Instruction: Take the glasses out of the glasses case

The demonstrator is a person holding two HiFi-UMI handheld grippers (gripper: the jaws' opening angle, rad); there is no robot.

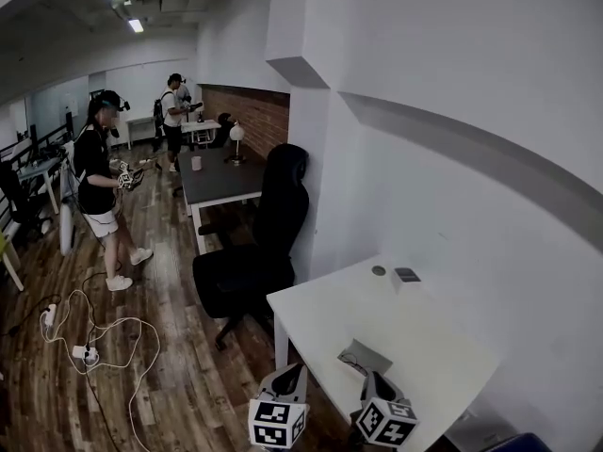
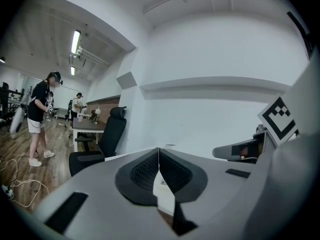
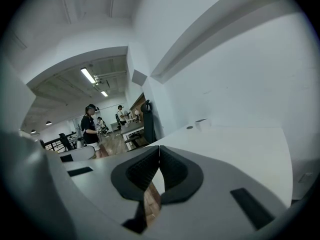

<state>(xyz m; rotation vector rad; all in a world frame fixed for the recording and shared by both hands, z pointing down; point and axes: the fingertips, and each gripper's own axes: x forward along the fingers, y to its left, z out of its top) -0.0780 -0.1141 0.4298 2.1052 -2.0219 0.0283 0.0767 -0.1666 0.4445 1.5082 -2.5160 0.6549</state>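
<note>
A flat grey glasses case (image 1: pixel 364 357) lies shut on the white table (image 1: pixel 424 337), near its front edge. No glasses are visible. My left gripper (image 1: pixel 293 372) hangs just off the table's front-left edge, left of the case. My right gripper (image 1: pixel 374 380) is just in front of the case, at the table's near edge. In the left gripper view the jaws of the left gripper (image 2: pixel 159 151) meet at the tips with nothing between them. The right gripper (image 3: pixel 159 149) also has its jaws closed on nothing, pointing across the tabletop.
A small round thing (image 1: pixel 378 270) and a small box (image 1: pixel 407 276) sit at the table's far end by the white wall. A black office chair (image 1: pixel 256 252) stands left of the table. Beyond are a dark desk (image 1: pixel 219 181), a standing person (image 1: pixel 98 186) and floor cables (image 1: pixel 99 342).
</note>
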